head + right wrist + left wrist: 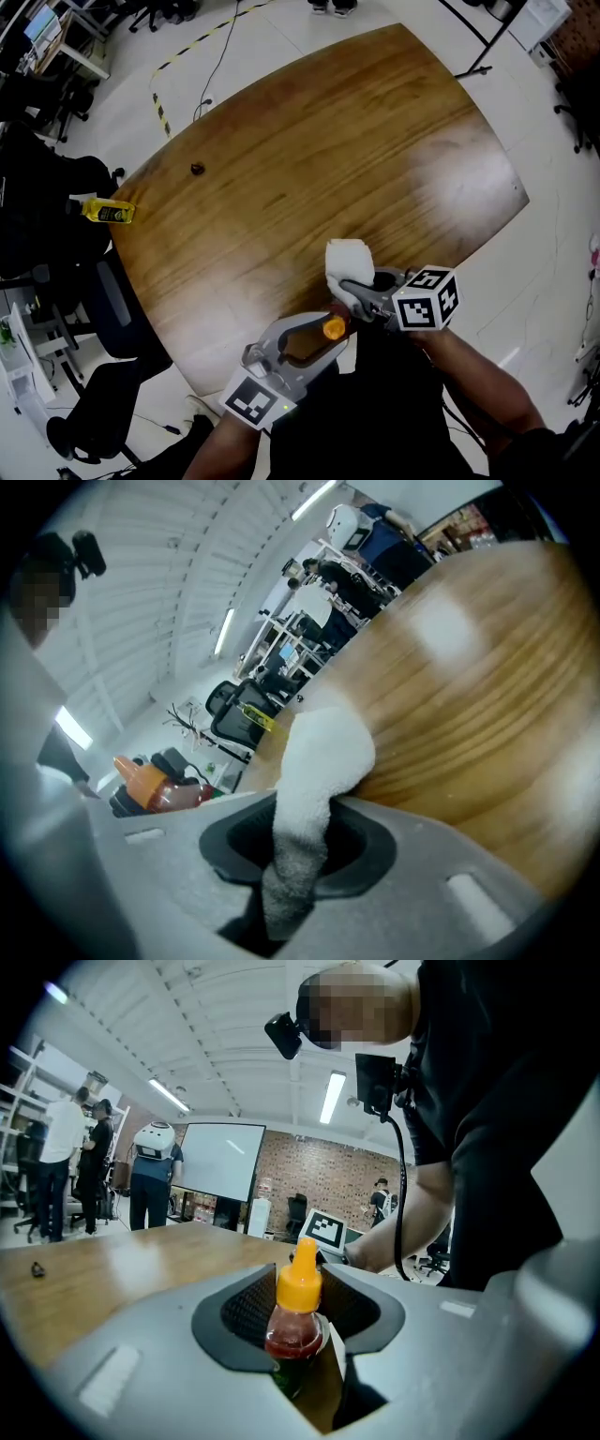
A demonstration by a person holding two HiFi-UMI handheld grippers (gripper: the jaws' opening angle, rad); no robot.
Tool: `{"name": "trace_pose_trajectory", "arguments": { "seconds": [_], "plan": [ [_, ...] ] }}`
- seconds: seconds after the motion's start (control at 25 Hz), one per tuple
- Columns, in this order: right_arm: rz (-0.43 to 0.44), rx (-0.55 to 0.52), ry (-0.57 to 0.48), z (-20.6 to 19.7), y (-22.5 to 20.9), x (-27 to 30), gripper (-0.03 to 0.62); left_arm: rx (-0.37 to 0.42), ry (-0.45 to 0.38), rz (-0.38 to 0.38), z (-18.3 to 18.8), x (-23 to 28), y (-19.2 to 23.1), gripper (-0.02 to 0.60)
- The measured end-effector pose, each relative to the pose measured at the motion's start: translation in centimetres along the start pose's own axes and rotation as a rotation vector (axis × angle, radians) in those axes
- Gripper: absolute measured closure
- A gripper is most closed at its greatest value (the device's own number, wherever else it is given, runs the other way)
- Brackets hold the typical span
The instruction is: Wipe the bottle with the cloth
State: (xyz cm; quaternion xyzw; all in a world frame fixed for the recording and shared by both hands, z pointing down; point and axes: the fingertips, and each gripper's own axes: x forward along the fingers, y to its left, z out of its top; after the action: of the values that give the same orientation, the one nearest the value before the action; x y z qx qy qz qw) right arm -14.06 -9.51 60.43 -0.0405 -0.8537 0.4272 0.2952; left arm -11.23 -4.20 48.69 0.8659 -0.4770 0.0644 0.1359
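Note:
A small sauce bottle (295,1327) with an orange cap (334,328) and red contents sits between the jaws of my left gripper (323,339), which is shut on it near the table's front edge. My right gripper (354,292) is shut on a white cloth (349,264), which sticks up and forward out of the jaws. In the right gripper view the cloth (314,780) hangs between the pads, and the bottle (155,787) shows to the left of it, apart from it. The cloth is just behind and right of the bottle's cap.
The wooden table (319,159) carries a small dark object (197,169) at the far left. A yellow bottle (109,212) sits off the table's left edge, by black chairs (56,216). People stand in the background (56,1171).

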Motion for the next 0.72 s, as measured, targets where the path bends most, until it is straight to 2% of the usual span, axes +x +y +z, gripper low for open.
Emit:
{"name": "trace_pose_trajectory", "arguments": {
  "seconds": [0.28,0.4,0.6,0.68,0.72],
  "plan": [
    [-0.209,-0.285,0.174,-1.2,-1.3,0.7,0.519,-0.003,-0.027,0.009,0.1,0.0,0.0,0.42],
    [-0.253,-0.393,0.227,-1.5,-1.5,0.9,0.519,0.001,-0.026,0.012,0.0,-0.1,-0.1,0.42],
    [-0.247,-0.485,0.273,-1.5,-1.3,0.6,0.519,0.019,-0.023,0.022,0.4,0.1,-0.3,0.423],
    [-0.195,-0.457,0.254,-0.7,-1.1,0.0,0.517,0.021,-0.017,0.03,0.6,0.0,-0.3,0.422],
    [-0.156,-0.403,0.221,0.2,-1.0,-0.6,0.517,0.02,-0.015,0.042,0.6,-0.1,-0.2,0.419]
  ]
}}
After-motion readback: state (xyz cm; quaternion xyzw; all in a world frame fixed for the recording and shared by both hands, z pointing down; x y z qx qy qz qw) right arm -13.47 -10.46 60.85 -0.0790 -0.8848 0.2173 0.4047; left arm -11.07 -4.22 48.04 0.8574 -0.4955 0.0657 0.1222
